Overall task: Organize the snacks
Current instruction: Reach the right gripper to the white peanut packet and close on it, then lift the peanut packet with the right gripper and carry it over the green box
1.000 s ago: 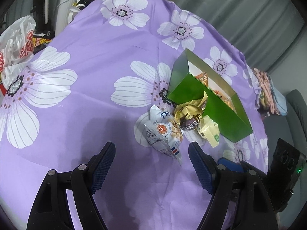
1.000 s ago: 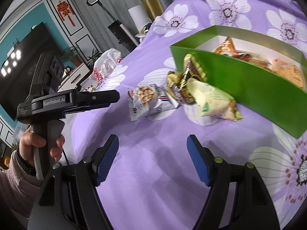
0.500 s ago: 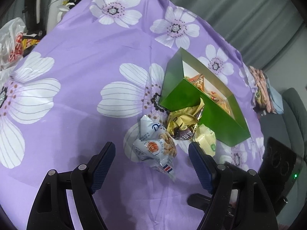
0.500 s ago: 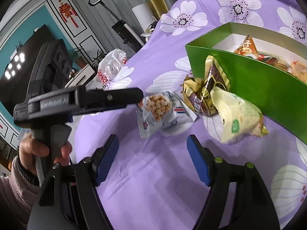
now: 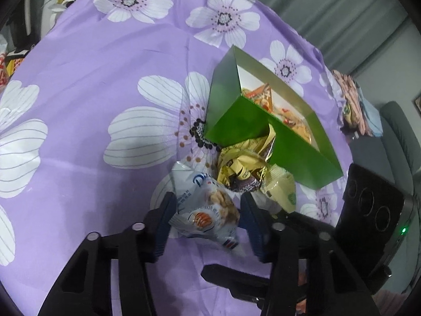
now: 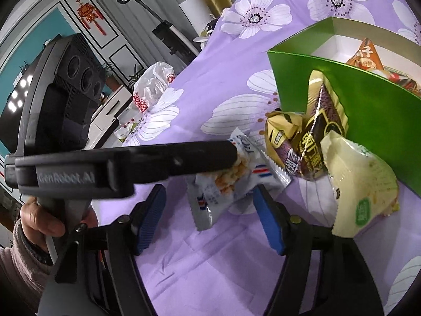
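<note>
Three loose packets are lying beside one green box (image 5: 244,123): the left gripper (image 5: 206,217) is clasping the white packet (image 5: 208,210); the right gripper (image 6: 210,218) is gaping wide. The box's contents are partly hidden.

Surface is covered by a purple cloth (image 5: 86,60) printed with large white flowers. An open green box (image 5: 236,121) is set on it, with snack packets seen inside. Three packets are piled on the cloth against the box's near wall: a white peanut packet (image 5: 208,210), a gold-and-purple packet (image 5: 242,168) leaned on the box, and a pale yellow packet (image 5: 281,189) beside it. A white plastic bag (image 6: 155,89) is seen at the far edge.
</note>
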### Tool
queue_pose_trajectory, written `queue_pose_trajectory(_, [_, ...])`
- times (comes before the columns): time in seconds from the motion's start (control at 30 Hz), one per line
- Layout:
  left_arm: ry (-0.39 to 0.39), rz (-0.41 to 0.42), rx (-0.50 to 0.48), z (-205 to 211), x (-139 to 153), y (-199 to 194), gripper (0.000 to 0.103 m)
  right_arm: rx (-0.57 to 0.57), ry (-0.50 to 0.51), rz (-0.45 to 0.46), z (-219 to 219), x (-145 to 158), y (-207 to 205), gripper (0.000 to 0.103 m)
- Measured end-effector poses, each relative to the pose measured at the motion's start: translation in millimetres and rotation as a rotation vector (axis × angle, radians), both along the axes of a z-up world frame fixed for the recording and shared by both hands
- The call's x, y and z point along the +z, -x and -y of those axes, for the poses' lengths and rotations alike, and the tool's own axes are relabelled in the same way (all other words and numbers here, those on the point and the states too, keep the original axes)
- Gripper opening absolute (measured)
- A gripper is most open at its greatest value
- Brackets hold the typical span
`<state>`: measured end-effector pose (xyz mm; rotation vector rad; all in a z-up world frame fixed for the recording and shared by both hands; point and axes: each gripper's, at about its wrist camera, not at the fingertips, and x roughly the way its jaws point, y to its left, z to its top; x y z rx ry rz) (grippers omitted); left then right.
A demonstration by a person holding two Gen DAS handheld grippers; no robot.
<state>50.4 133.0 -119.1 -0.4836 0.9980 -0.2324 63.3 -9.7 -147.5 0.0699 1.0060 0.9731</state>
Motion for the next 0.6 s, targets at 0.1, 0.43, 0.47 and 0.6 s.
queue_pose_trajectory(0.1, [0.013,-0.006,-0.007,-1,-3,1,0.042,-0.001,0.014,-0.019,2,-5,-5,0.045])
queue_pose_trajectory(0.43, [-0.006,0.003,-0.037,9,-4,10,0.039,0.021,0.018,0.009,4,-6,3,0.031])
queue_pose_trajectory(0.47, [-0.004,0.006,-0.037,10,-3,13,0.039,0.027,0.020,0.024,5,-5,7,0.031])
queue_pose_trajectory(0.6, [-0.001,0.016,-0.049,17,1,22,0.039,0.039,0.029,0.065,14,1,19,0.030])
